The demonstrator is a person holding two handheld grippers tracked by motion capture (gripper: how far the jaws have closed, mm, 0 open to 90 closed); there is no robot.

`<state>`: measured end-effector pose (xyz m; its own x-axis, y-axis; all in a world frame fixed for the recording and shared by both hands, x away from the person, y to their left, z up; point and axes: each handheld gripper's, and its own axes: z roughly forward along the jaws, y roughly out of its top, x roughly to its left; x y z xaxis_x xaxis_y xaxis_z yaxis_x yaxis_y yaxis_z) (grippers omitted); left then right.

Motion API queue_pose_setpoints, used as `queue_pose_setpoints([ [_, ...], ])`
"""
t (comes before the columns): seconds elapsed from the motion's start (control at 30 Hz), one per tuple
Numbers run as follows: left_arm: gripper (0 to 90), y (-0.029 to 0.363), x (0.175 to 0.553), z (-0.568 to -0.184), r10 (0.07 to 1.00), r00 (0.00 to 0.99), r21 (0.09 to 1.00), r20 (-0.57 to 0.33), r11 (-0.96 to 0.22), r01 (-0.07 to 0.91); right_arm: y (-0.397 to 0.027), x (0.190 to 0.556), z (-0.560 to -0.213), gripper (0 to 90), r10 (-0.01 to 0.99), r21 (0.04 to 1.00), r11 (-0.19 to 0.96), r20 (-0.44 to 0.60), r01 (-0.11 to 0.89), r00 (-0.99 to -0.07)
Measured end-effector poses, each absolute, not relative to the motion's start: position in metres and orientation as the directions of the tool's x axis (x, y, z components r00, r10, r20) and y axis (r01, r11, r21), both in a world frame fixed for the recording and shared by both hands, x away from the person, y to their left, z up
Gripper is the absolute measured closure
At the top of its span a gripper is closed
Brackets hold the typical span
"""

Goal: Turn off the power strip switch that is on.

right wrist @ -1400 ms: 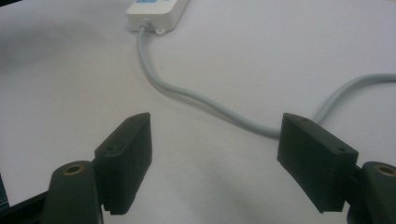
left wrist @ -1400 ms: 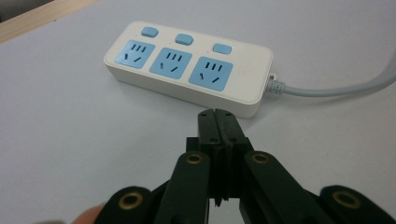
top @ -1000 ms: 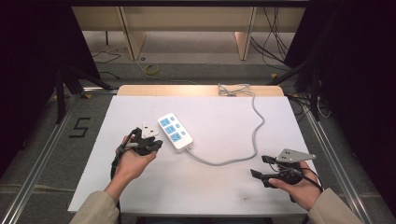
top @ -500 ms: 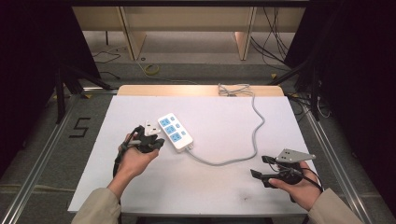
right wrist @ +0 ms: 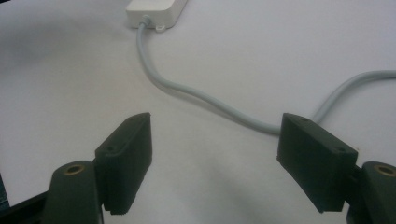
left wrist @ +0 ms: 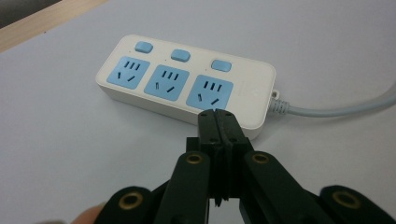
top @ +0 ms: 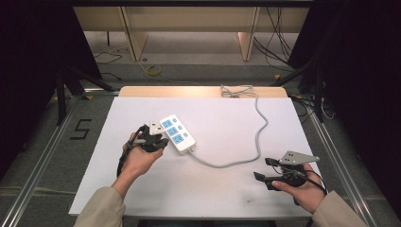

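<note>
My left gripper (left wrist: 218, 114) is pressed together, tips just beside the power strip (left wrist: 187, 88); my right gripper (right wrist: 215, 158) sits spread near its grey cord (right wrist: 205, 100) on the table (top: 227, 189)

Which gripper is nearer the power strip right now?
Left. The left gripper sits shut right beside the power strip, by its cord-end socket. The right gripper waits open far along the cord.

White table (top: 142, 189); yellow tape roll (top: 152, 71) on floor behind.
</note>
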<state>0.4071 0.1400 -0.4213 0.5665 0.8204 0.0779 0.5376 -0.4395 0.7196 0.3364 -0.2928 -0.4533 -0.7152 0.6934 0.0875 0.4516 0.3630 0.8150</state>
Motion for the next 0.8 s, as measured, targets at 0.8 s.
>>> queue_pose_setpoints([
  [0.8,90.0,0.1330,0.4150,-0.4177,0.816,0.573,0.719,0.083,-0.447,0.532,-0.2929,0.3365,-0.4536,27.0,0.691,0.813,0.370,0.082,0.450,-0.718],
])
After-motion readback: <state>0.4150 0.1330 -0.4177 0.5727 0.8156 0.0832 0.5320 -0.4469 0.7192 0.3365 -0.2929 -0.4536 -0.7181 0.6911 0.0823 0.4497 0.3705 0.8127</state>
